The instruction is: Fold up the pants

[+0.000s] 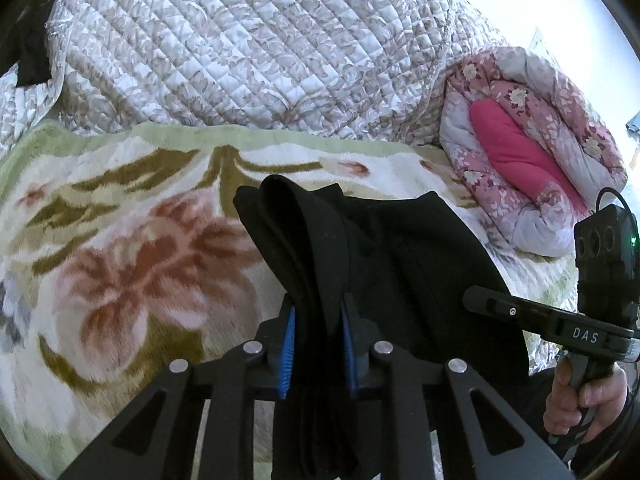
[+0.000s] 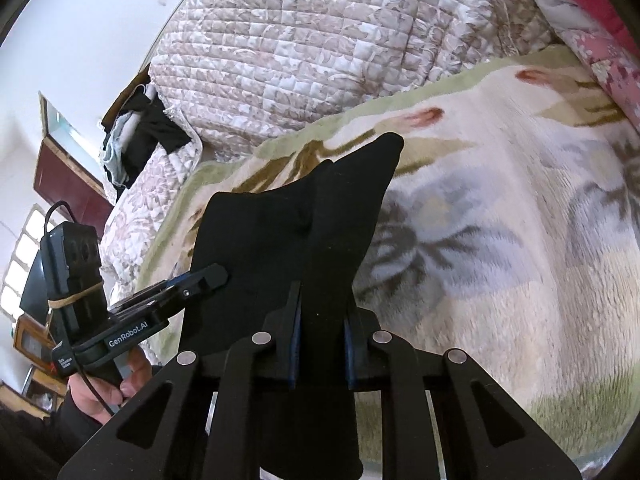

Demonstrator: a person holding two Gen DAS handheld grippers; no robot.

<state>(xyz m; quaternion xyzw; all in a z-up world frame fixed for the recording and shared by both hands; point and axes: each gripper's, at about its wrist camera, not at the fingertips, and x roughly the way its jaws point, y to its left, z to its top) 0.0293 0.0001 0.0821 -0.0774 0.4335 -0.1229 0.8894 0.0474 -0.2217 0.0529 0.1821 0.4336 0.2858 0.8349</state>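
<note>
The black pants (image 1: pixel 400 248) hang bunched above a floral fleece blanket (image 1: pixel 120 240). My left gripper (image 1: pixel 319 312) is shut on a thick fold of the pants, its blue pads pressed against the cloth on both sides. The right gripper (image 1: pixel 480 300) shows at the right edge of the left wrist view, its tip against the same cloth. In the right wrist view my right gripper (image 2: pixel 322 308) is shut on another fold of the pants (image 2: pixel 280 240), which stick up in two peaks. The left gripper (image 2: pixel 212 276) reaches into the cloth from the left there.
A quilted beige bedspread (image 1: pixel 248 52) is heaped behind the blanket. A pink floral duvet (image 1: pixel 528 152) lies rolled at the right. Dark clothes (image 2: pixel 148 128) hang at the bed's far left corner. A hand (image 1: pixel 580 396) grips the right handle; another hand (image 2: pixel 104 392) holds the left.
</note>
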